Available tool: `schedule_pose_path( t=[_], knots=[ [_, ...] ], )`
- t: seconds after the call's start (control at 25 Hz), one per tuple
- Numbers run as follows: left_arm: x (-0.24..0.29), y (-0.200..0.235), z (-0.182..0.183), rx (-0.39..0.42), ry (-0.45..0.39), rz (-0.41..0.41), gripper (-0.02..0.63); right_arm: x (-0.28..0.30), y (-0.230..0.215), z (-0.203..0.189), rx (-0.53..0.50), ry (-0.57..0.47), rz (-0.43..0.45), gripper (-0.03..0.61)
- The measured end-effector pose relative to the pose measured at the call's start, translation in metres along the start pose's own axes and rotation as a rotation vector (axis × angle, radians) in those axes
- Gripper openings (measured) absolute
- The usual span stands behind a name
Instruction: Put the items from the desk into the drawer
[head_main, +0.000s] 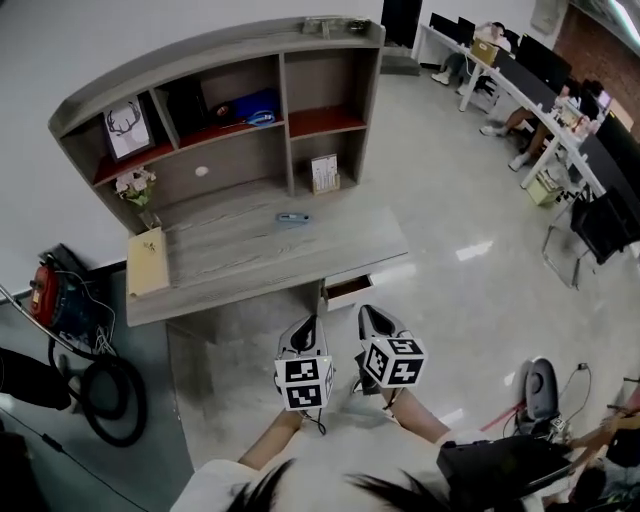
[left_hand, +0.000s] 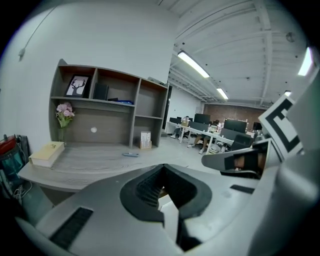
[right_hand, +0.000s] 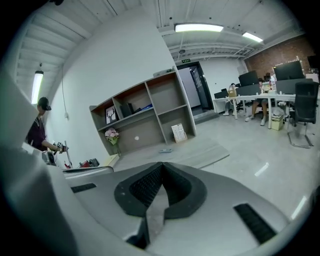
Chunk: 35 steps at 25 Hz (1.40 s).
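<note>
A small blue-grey item (head_main: 292, 217) lies flat in the middle of the grey desk (head_main: 230, 265); it also shows as the item (left_hand: 131, 154) and the item (right_hand: 165, 150) in the gripper views. A pale yellow book (head_main: 147, 261) rests on the desk's left end. Under the desk's right end a drawer (head_main: 347, 291) stands slightly pulled out. My left gripper (head_main: 308, 322) and right gripper (head_main: 368, 313) hang side by side over the floor in front of the desk. Both are shut with nothing between the jaws, as the left gripper (left_hand: 162, 167) and right gripper (right_hand: 161, 165) views confirm.
The hutch holds a framed picture (head_main: 128, 128), a flower vase (head_main: 137, 188) and a small calendar (head_main: 323, 173). A red vacuum (head_main: 45, 285) with a black hose (head_main: 110, 400) sits left of the desk. Office desks with seated people (head_main: 540, 90) fill the far right.
</note>
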<state>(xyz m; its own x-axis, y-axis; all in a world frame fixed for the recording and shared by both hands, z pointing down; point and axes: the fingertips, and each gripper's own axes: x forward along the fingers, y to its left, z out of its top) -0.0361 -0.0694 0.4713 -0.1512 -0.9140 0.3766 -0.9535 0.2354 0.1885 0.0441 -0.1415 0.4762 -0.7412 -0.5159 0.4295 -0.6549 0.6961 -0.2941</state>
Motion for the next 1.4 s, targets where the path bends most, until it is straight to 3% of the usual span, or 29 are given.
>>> schedule_pose_path(
  t=[0.76,1.16,1.4],
  knots=[
    [0.061,-0.04,0.006,-0.098,0.021,0.187,-0.003,0.037,-0.074,0.04,-0.091,0.062,0.167,-0.002],
    [0.08,-0.047,0.004,-0.092,0.049,0.214,-0.003,0.059,-0.097,0.049,-0.086,0.075,0.197,-0.002],
    [0.109,-0.033,0.015,-0.076,0.046,0.172,-0.003,0.085,-0.094,0.056,-0.1,0.087,0.19,-0.002]
  ],
)
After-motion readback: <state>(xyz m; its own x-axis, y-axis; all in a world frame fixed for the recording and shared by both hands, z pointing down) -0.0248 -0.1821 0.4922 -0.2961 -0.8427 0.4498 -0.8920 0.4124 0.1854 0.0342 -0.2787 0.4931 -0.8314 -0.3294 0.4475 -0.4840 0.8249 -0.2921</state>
